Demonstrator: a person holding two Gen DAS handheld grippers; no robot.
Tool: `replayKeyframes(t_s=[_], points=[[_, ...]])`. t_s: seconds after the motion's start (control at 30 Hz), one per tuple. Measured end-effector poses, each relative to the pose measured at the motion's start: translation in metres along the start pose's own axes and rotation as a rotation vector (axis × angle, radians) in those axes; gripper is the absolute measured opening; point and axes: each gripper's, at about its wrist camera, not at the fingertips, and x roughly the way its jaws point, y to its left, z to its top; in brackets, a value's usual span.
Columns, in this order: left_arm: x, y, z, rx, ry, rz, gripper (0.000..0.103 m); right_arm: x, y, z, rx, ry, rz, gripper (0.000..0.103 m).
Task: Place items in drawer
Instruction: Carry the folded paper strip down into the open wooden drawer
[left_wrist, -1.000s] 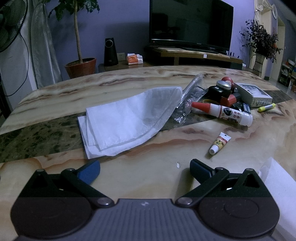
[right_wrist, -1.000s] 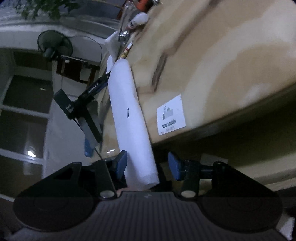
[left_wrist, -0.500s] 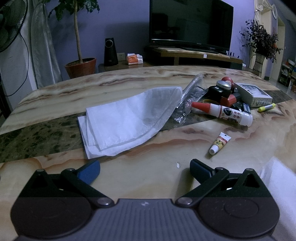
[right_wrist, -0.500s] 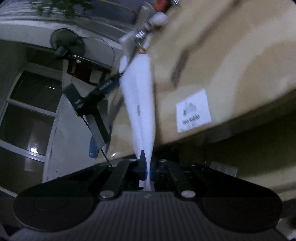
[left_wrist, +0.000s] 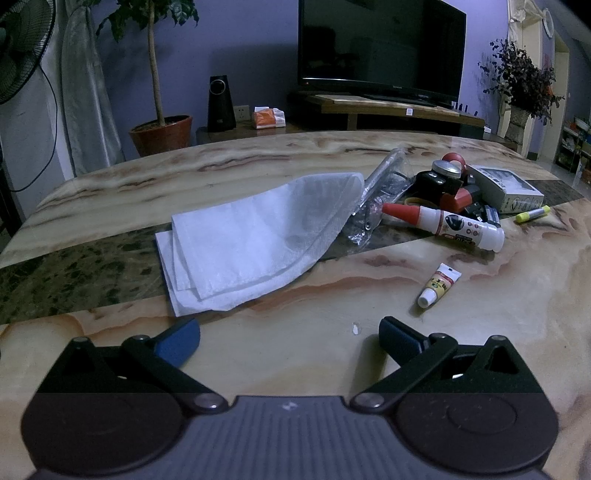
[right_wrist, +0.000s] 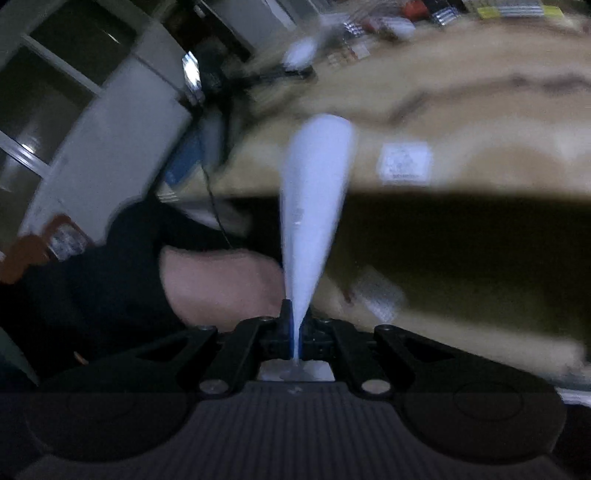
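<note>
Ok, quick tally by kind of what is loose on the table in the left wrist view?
White cloths: 1
Glue bottles: 1
Small tubes: 1
Yellow markers: 1
Grey boxes: 1
Clear plastic bags: 1
Total: 6, not counting the dark cluttered pile.

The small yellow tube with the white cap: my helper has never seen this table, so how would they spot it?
Start at the marble table, then find the cluttered pile at its right. The small yellow tube lies alone on bare marble nearer the left gripper than the pile. The white glue bottle with a red cone tip is larger.
</note>
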Motion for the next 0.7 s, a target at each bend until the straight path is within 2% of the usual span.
replayKeyframes(t_s=[0.1, 0.17, 0.23, 0.43, 0.6, 0.67, 0.7], points=[[0.0, 0.0, 0.0, 0.0, 0.0, 0.0, 0.103, -0.007, -0.002, -0.009, -0.015, 0.098, -0.048, 0.003], [0.0, 0.0, 0.0, 0.0, 0.0, 0.0, 0.103, -0.003, -0.008, -0.007, -0.003, 0.147, -0.061, 0.003], [0.0, 0.0, 0.0, 0.0, 0.0, 0.0, 0.103, 0.009, -0.011, -0.004, -0.028, 0.2, -0.118, 0.003], [0.0, 0.0, 0.0, 0.0, 0.0, 0.0, 0.103, 0.028, -0.021, 0.01, -0.091, 0.193, -0.262, 0.003], [0.0, 0.0, 0.0, 0.0, 0.0, 0.0, 0.103, 0.053, -0.002, 0.011, -0.418, 0.209, -0.528, 0.003], [0.0, 0.0, 0.0, 0.0, 0.0, 0.0, 0.103, 0.069, 0.004, 0.008, -0.547, 0.233, -0.574, 0.003], [0.0, 0.0, 0.0, 0.0, 0.0, 0.0, 0.103, 0.075, 0.004, 0.008, -0.565, 0.246, -0.578, 0.003]])
